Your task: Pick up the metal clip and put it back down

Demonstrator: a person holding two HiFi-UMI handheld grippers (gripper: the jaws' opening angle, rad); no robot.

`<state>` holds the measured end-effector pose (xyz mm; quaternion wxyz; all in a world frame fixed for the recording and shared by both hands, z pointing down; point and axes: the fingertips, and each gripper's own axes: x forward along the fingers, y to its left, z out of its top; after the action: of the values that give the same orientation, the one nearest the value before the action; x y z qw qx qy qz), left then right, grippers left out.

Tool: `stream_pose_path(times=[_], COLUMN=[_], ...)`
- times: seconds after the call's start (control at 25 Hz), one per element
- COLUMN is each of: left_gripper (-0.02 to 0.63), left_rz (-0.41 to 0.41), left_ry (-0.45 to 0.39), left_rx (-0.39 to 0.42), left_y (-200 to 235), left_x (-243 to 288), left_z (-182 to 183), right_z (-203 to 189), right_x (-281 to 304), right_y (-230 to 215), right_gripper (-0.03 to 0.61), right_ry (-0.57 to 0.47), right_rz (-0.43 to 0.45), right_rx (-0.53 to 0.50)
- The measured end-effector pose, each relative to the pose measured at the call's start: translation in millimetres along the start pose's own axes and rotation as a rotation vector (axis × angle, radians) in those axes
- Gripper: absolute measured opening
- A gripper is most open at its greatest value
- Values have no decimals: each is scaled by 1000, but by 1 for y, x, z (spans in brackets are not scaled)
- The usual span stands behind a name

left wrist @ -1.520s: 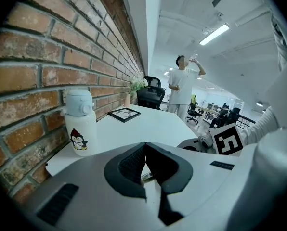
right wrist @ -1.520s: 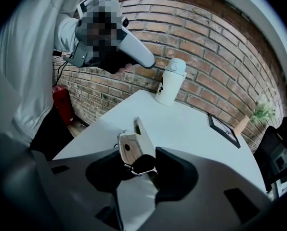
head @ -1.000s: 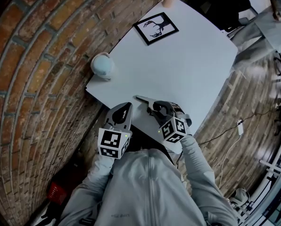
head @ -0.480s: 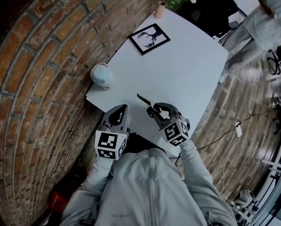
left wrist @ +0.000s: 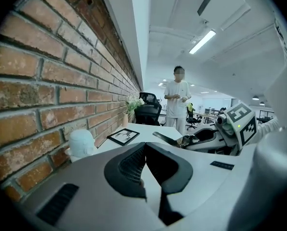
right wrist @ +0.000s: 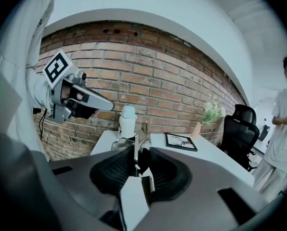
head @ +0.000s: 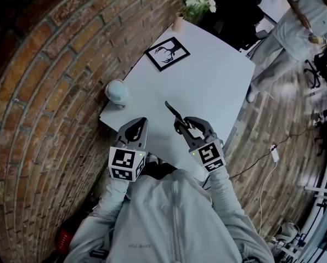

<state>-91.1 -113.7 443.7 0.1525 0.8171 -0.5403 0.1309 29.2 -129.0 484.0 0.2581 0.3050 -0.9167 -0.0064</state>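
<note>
The metal clip (head: 173,113) is a thin dark strip that sticks out of my right gripper (head: 181,126) toward the far left and is held over the white table (head: 213,81). The right gripper is shut on it. In the right gripper view the clip (right wrist: 142,133) stands up between the pads, ahead of the right gripper (right wrist: 136,158). My left gripper (head: 139,126) hovers at the table's near edge, shut, with nothing in it. In the left gripper view its tips (left wrist: 144,148) meet, and the clip (left wrist: 165,137) shows at the right.
A pale round-topped figurine (head: 117,91) stands at the table's left edge by the brick wall (head: 48,64). A framed antler picture (head: 167,53) lies at the far side, with a small vase of flowers (head: 193,5) beyond. A person (head: 303,21) stands beside a black chair (head: 235,1).
The right gripper has swung the clip from pointing left along the table to pointing up and away. The left gripper has barely moved. The head view has shifted.
</note>
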Motion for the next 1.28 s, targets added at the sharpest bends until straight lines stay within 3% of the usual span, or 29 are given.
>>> stream_pose_path(times=[0.24,0.52,0.92,1.28], left_gripper=[26,26,26,26], left_rz=[-38,-73,-98,-92], left_ry=[-39,-71,-90,-94], left_rx=[16,24,18,2], left_y=[-13,-28,-45,-47], left_x=[0,1,-6,-13], left_z=[18,33,42,43], right_z=[32,56,45,36], right_x=[-39,-78,-124,-142], right_y=[-22,-33,-51,-57], right_gripper=[104,104,104,103], right_ry=[-111,-218,-314,-300], right_rz=[-75,-106,-189,-220], right_rx=[90,127,286,286])
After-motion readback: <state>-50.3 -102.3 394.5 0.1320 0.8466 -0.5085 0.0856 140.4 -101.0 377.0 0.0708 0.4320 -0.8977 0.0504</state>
